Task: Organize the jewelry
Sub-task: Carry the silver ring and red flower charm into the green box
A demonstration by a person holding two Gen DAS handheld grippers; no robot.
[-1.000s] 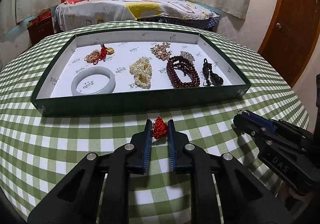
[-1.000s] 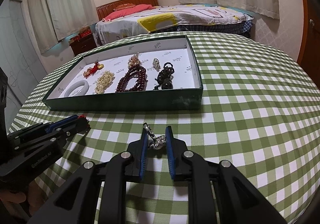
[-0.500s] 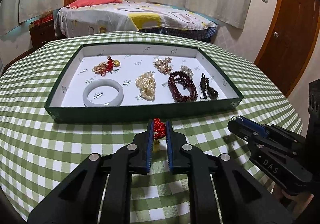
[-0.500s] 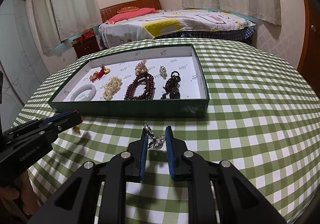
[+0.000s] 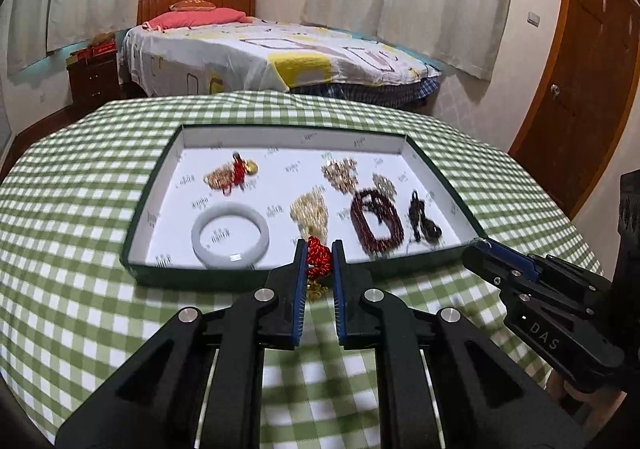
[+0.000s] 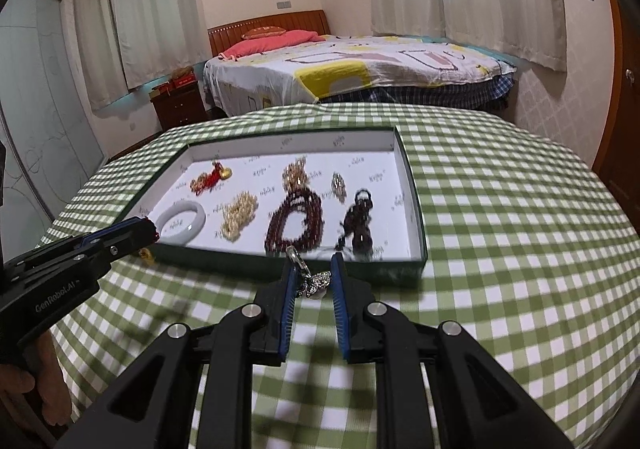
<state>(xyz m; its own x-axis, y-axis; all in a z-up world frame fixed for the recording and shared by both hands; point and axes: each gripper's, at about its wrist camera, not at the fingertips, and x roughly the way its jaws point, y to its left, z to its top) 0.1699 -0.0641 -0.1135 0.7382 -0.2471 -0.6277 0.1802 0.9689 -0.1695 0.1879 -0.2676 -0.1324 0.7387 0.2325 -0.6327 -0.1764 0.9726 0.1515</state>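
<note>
- Left wrist cam sits right behind its own hand-held gripper (image 5: 319,263), looking forward and down over the checkered desk (image 5: 80,289) at the green tray (image 5: 192,277), pretty close.
- Right wrist cam has the same setup behind the right hand-held gripper (image 6: 314,281), a bit further right, so the tray (image 6: 404,273) sits left of centre.
- Both catch the tray, the desk, the bed (image 5: 280,57) and the curtains behind.
- Each cam also sees the other gripper poking in from the side, right edge in the left view, left edge in the right view.

green-white checked tablecloth (image 5: 80,289); dark green tray (image 5: 224,281) — white lining; red knot charm (image 5: 318,255)
</note>
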